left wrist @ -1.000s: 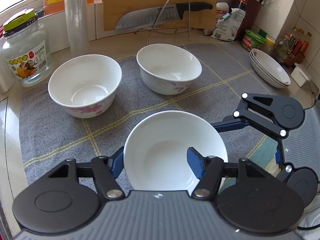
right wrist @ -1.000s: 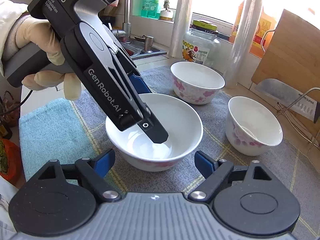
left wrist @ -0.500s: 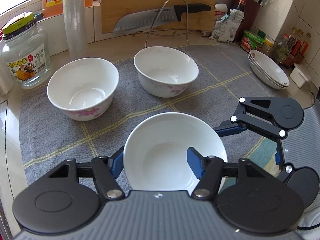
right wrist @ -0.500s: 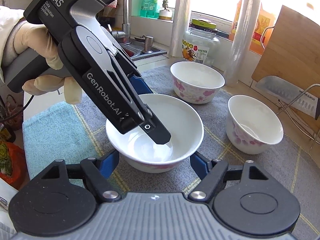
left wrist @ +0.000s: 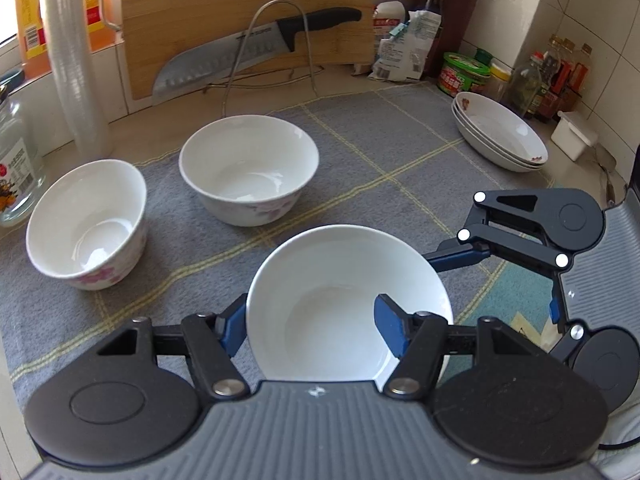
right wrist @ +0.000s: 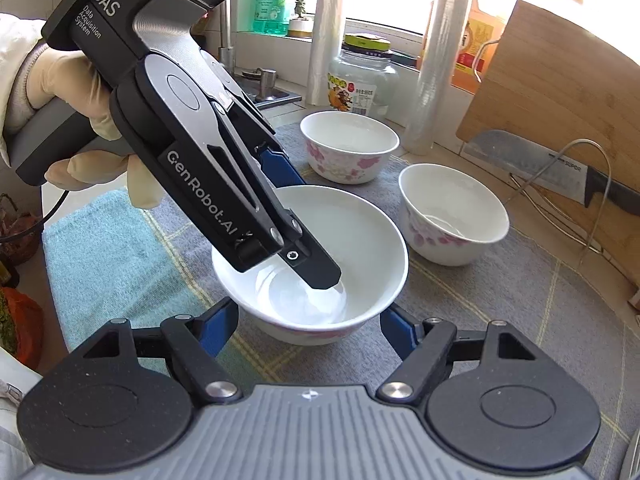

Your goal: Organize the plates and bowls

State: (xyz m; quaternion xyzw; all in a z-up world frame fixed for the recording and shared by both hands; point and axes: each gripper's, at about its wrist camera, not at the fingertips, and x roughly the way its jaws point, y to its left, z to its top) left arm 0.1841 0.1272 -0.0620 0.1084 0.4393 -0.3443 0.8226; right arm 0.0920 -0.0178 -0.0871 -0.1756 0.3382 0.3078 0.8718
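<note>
Three white bowls with pink flowers stand over a grey mat (left wrist: 360, 152). My left gripper (left wrist: 310, 320) is shut on the rim of the near bowl (left wrist: 340, 304), one finger inside and one outside; the bowl looks lifted slightly. In the right wrist view the left gripper's finger (right wrist: 316, 268) reaches into that bowl (right wrist: 360, 240). My right gripper (right wrist: 308, 324) is open, its pads on either side of the same bowl's base. Two more bowls stand behind (left wrist: 248, 168) (left wrist: 88, 224). A stack of shallow plates (left wrist: 500, 136) sits at the far right.
A cutting board (left wrist: 248, 20) with a knife (left wrist: 256, 52) on a wire rack leans at the back. A glass jar (left wrist: 16, 176) and film roll (left wrist: 76, 64) stand at the left. Sauce bottles and jars (left wrist: 552, 76) crowd the right corner. A blue towel (right wrist: 104, 248) lies by the sink.
My left gripper with the bowl has swung right and risen a little; the other bowls shifted left in its view. My right gripper has moved in closer around the bowl's base.
</note>
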